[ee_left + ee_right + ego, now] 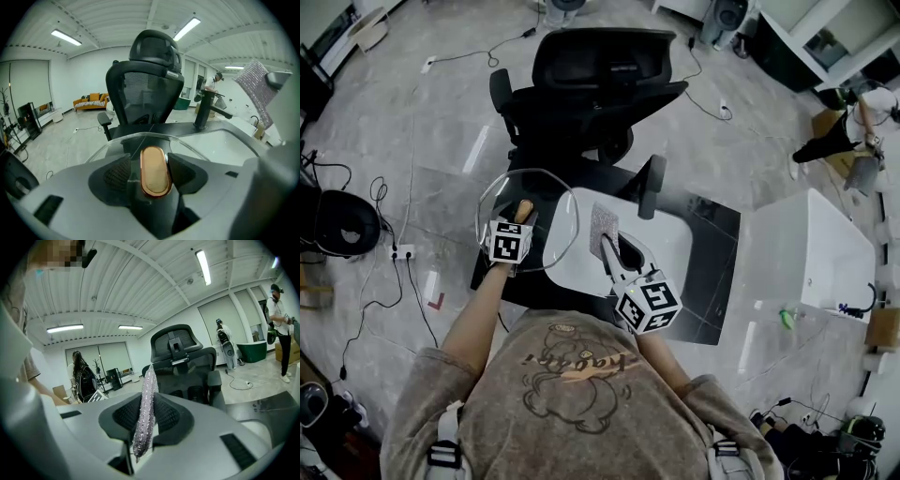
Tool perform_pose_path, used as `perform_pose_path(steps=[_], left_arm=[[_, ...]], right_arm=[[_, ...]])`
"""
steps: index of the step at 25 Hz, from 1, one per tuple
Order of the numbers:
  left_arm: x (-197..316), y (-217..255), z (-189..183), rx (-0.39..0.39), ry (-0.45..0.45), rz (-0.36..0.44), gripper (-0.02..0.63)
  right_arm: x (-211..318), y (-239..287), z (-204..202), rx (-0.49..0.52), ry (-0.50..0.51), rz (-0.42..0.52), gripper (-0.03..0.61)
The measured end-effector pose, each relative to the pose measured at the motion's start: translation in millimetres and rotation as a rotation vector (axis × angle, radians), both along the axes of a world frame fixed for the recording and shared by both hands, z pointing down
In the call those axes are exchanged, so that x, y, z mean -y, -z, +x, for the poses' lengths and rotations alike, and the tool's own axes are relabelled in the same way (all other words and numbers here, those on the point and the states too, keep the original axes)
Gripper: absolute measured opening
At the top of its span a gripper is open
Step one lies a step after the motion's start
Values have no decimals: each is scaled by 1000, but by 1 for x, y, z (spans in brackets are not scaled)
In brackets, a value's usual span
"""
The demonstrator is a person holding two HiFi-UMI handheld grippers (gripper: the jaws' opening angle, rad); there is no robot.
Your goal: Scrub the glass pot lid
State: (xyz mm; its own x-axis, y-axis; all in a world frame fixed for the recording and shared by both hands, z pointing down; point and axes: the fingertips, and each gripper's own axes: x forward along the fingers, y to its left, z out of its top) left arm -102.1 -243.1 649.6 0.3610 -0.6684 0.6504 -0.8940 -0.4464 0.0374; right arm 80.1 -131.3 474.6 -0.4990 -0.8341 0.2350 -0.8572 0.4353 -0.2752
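Two grippers hover over the white sink (675, 246), probably so drips fall in. Left gripper (521, 217) carries the glass pot lid (558, 220) ahead of its jaws, glass free for wiping. Right gripper (609, 246) pinches a sparkly scrub pad (604, 223) beside the lid. Left's jaws are clamped on the copper knob (155, 171).

Grey polished floor (412, 122), power strip (398, 252) trailing cables, black office chair (591, 84) behind white surface (675, 246), dark mat (717, 244) beneath, white cabinet (834, 253) at right, ribbed white ceiling (117, 291), strip lights (65, 37), orange sofa (89, 100) by far wall.
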Motion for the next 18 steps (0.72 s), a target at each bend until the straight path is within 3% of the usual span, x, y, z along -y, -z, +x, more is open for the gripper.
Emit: perform_pose_path(steps=[9, 18], left_arm=[[-2, -16, 6, 20, -5, -39, 256], [-3, -18, 7, 5, 12, -61, 184]], right_arm=[[2, -7, 7, -2, -5, -17, 84], [2, -10, 4, -9, 9, -25, 84]])
